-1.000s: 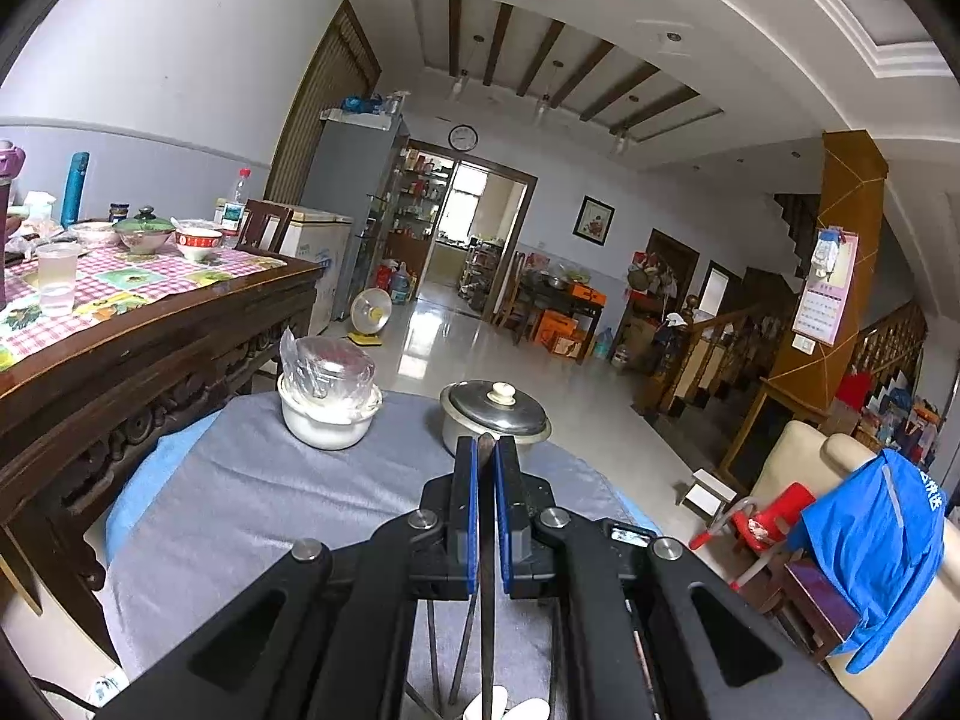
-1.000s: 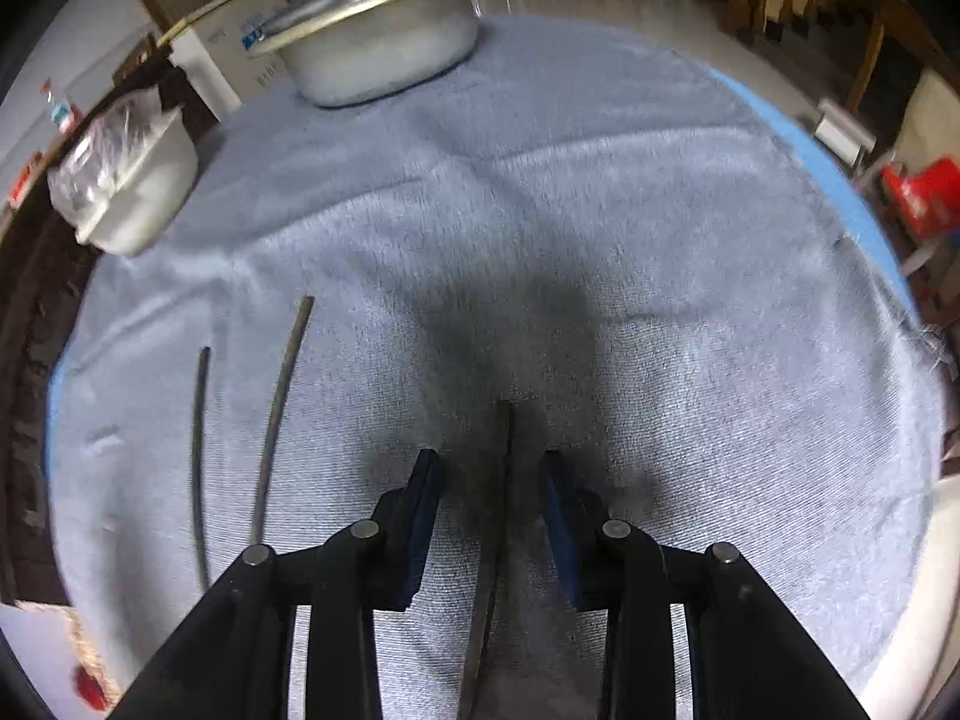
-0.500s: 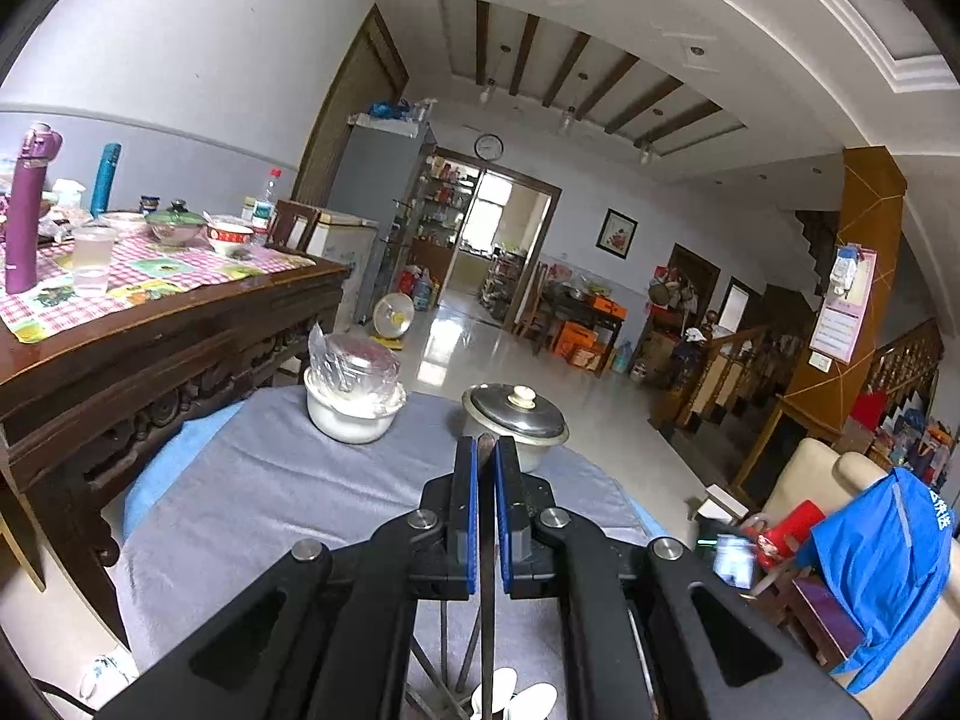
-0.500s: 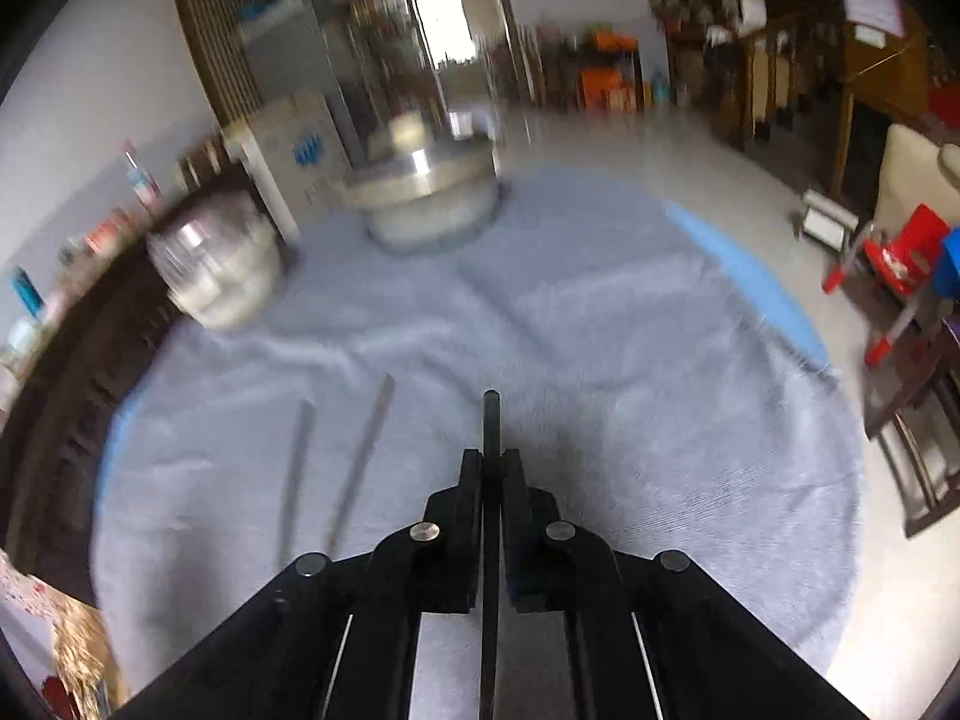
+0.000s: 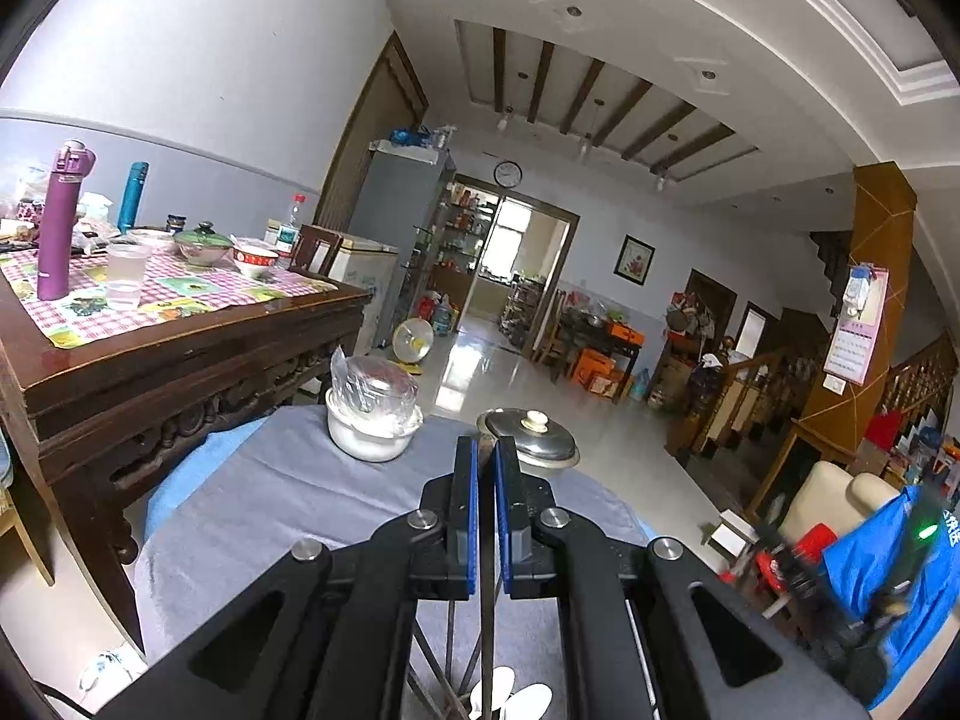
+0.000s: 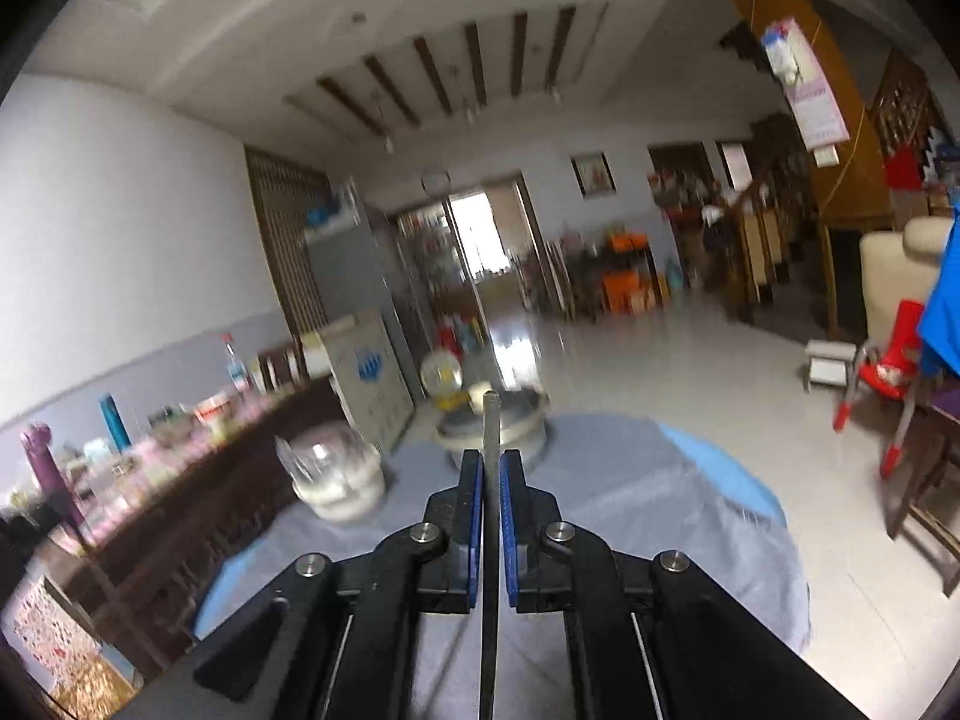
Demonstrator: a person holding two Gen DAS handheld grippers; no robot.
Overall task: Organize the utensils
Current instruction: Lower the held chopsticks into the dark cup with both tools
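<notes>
My left gripper [image 5: 485, 450] is shut on a thin metal chopstick [image 5: 487, 618] that runs back between its blue pads, held above the grey cloth. Below it lie other metal chopsticks [image 5: 449, 648] and white spoons [image 5: 510, 697]. My right gripper [image 6: 491, 459] is shut on another metal chopstick [image 6: 490, 420] whose tip sticks out past the pads. It is raised above the round table [image 6: 630, 498] and points level into the room. That view is blurred.
A white bowl under plastic wrap [image 5: 372, 414] and a lidded steel pot [image 5: 531, 435] stand at the cloth's far edge; both show in the right wrist view, the bowl [image 6: 336, 480] and the pot [image 6: 498, 420]. A dark wooden table [image 5: 168, 348] with bottles stands left. Chairs stand right.
My right gripper closed on the chopstick lying on the cloth, lifted it and tilted up from looking down at the table to looking across the room. My left gripper rose slightly, still shut.
</notes>
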